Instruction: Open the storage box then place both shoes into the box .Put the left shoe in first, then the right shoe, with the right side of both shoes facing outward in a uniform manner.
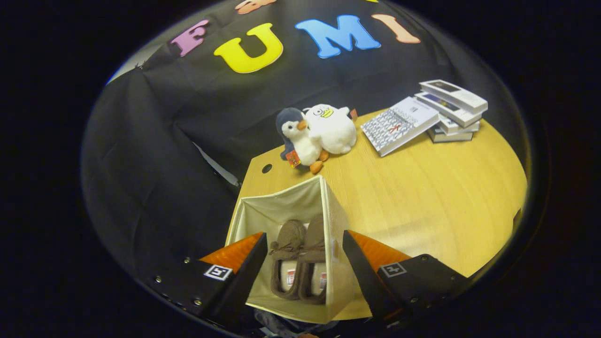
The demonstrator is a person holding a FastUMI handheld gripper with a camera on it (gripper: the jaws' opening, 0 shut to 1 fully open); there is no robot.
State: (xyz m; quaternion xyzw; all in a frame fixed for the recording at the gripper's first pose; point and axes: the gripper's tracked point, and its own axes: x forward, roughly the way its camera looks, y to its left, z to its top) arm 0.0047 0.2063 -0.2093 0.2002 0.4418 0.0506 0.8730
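Observation:
A cream fabric storage box [286, 204] stands open on the wooden table, just below and ahead of my fingers. Two brown shoes lie inside it side by side, toes pointing away: the left one [285, 260] and the right one [313, 258]. My gripper [304, 246] hovers above the box's mouth, open, with nothing between its fingers. One finger [253, 263] is over the box's left wall and the other finger [359, 263] is over its right wall.
Beyond the box sit two plush toys, a grey penguin [296, 138] and a white one [331, 129]. A stack of books [453, 110] with a patterned book [401, 124] leaning against it lies farther right. A cable hole [266, 168] marks the table's corner [256, 176].

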